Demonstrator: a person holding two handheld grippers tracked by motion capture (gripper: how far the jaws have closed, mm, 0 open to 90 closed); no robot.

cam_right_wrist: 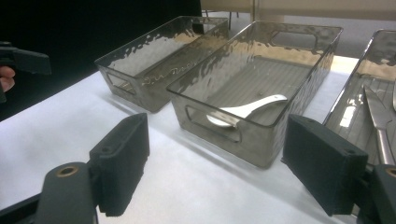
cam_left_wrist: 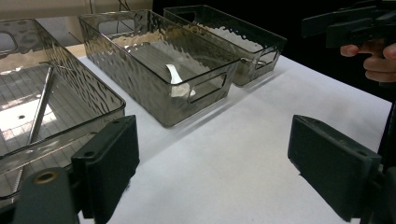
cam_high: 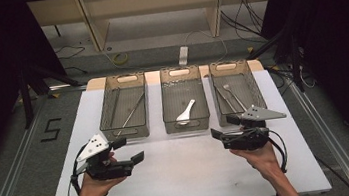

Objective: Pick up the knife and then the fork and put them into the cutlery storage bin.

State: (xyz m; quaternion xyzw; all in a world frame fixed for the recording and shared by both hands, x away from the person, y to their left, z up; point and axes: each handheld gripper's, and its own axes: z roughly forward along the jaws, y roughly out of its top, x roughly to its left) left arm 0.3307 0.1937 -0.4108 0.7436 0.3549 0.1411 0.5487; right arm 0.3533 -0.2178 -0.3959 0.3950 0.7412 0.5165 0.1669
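While both tongs point(cam_high: 127, 150) point(cam_high: 225, 128) spread, empty, 3 bins point(cam_high: 187, 121) stand just ahead.

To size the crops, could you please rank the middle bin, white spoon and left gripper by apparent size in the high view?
1. Middle bin: largest.
2. Left gripper: smaller, though it sits nearer the camera, which flatters it.
3. White spoon: smallest, lying inside the bin.

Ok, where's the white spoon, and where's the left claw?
white spoon point(cam_high: 186, 111): high view, middle of its handle, in the middle bin.
left claw point(cam_high: 129, 150): high view, midway between its open fingertips.
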